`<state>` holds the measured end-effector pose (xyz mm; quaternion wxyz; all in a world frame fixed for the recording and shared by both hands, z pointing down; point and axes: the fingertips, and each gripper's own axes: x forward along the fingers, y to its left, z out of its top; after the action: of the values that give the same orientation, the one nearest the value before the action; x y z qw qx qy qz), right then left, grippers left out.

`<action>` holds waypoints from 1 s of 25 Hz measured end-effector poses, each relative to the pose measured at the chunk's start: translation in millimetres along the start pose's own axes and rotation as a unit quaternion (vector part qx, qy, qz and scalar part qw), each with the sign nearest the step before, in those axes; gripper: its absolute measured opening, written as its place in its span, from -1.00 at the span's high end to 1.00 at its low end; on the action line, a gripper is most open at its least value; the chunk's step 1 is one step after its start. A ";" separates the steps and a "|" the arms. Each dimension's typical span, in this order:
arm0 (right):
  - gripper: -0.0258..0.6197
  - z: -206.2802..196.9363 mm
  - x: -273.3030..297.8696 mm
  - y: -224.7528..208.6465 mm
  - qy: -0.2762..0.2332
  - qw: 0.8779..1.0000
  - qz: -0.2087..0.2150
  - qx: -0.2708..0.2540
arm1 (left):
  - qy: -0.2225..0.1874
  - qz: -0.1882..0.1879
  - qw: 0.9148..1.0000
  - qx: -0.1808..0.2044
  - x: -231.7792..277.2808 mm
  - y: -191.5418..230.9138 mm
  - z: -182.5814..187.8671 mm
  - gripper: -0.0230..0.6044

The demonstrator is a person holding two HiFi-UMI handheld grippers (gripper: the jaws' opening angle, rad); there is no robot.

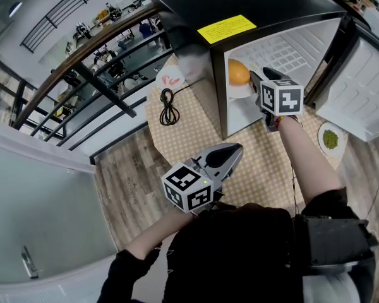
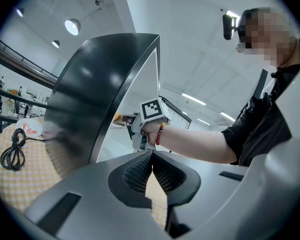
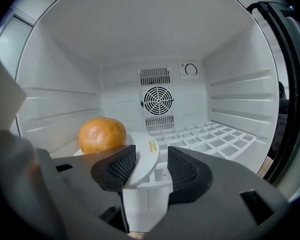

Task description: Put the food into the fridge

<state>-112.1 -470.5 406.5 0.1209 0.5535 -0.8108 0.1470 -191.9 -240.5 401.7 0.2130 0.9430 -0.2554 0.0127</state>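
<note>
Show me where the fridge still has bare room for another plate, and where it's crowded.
Free: the right half of the shelf, from the plate to the right wall. Outside, the cloth before the fridge is bare too. Crowded: the shelf's left, where the orange sits on the plate and the right gripper stands open round its rim.

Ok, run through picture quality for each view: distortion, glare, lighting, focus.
Head view: strong fisheye, so the brown wooden handrail bows. Left gripper view: dark round vignette, reflections on the glossy black fridge side, and the round ceiling lamp blooms. Right gripper view: evenly lit white fridge interior, round orange fruit sharp, corners dark.
</note>
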 end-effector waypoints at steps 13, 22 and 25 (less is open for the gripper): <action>0.34 4.0 -3.9 6.0 -0.020 0.999 0.000 -0.029 | -0.001 -0.003 1.000 0.000 -1.1 -0.6 0.8 0.89; 0.34 5.0 -7.7 2.5 -0.031 0.999 -0.013 -0.036 | -0.003 -0.002 1.000 0.001 -2.5 -1.3 0.5 0.89; 0.34 4.7 -8.5 0.1 -0.032 0.999 -0.016 -0.034 | -0.005 0.000 1.000 0.002 -2.9 -0.7 0.9 0.89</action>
<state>-109.4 -464.9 399.1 0.1159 0.5662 -0.8100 0.0993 -194.2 -239.0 400.2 0.2101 0.9434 -0.2564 0.0087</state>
